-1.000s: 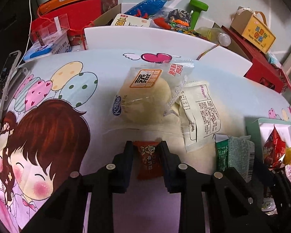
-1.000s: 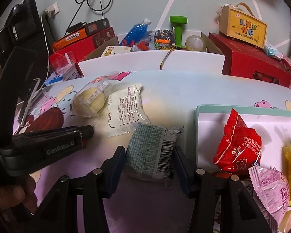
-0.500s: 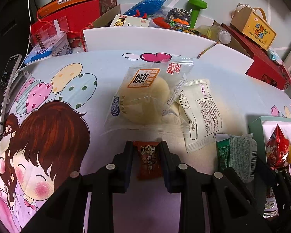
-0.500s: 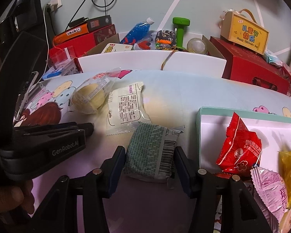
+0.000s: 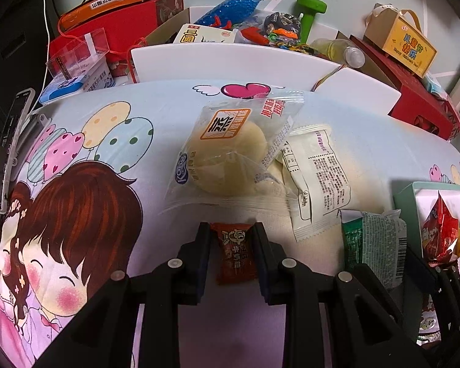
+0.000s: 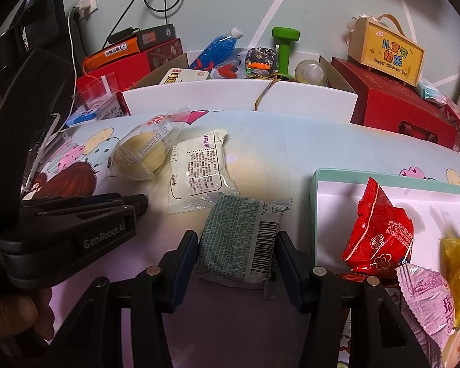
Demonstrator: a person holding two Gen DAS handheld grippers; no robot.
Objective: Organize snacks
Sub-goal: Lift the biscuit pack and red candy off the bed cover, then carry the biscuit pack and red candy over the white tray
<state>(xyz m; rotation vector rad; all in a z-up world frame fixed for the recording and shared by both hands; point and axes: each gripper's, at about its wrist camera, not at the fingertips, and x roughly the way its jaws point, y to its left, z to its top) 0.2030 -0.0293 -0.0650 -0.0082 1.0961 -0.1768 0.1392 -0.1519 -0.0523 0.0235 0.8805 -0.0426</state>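
Pinching a small red candy [image 5: 234, 253] tight, the left gripper [image 5: 231, 245] waits low over the table while the right gripper [image 6: 236, 254] clamps the green packet [image 6: 240, 242], both just left of the tray [image 6: 316, 202] where snacks gather.

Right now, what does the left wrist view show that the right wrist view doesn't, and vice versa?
Left wrist only: the small brown-red candy wrapper pinched in the left tool, and a phone at the table's left edge.

Right wrist only: the pink crinkled snack bag, a wall socket, and a hand holding the left tool.

Both: the green-grey barcode packet, clear-bagged round bun, white printed sachet, red foil bag in the teal-rimmed tray.
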